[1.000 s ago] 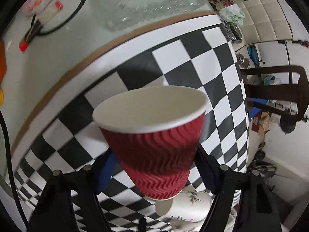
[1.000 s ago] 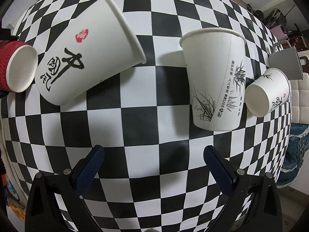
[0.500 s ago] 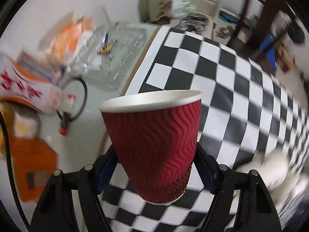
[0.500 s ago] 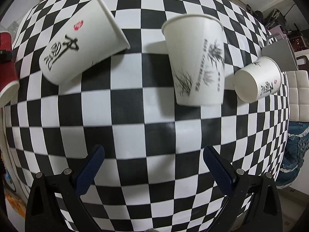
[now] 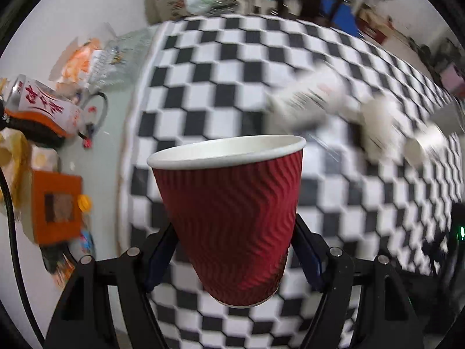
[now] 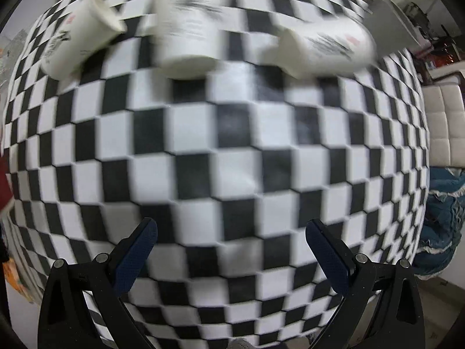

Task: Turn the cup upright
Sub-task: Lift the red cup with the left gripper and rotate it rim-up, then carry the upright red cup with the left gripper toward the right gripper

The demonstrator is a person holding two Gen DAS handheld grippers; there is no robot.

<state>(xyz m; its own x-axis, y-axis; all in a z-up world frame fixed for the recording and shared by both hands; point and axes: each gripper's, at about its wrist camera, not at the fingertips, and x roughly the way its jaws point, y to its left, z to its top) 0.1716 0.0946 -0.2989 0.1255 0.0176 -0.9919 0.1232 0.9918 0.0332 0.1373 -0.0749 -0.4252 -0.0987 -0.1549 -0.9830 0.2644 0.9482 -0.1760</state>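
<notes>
Placement comes next, I judge: left gripper (image 5: pixel 234 257), clenched on red cup (image 5: pixel 232 221) (mouth up, frame centre), should lower squarely onto checkered cloth (image 5: pixel 334 203); right gripper (image 6: pixel 231 248) gapes, holding nothing.

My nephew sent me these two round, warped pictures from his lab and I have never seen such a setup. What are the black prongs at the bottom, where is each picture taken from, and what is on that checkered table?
There is no robot here: a person holds a two-finger gripper in each hand, and each gripper carries a fisheye camera that looks forward along its fingers. That lens gives the round, bent look.

In the left wrist view, the left gripper is shut on a red ripple paper cup, which is held mouth up above the checkered tablecloth.

In the right wrist view, the right gripper is open and holds nothing; its blue-padded fingers stand wide apart. Beyond it three white paper cups lie on their sides on the cloth, blurred by motion.

Boxes and packets sit beside the cloth on the left.
</notes>
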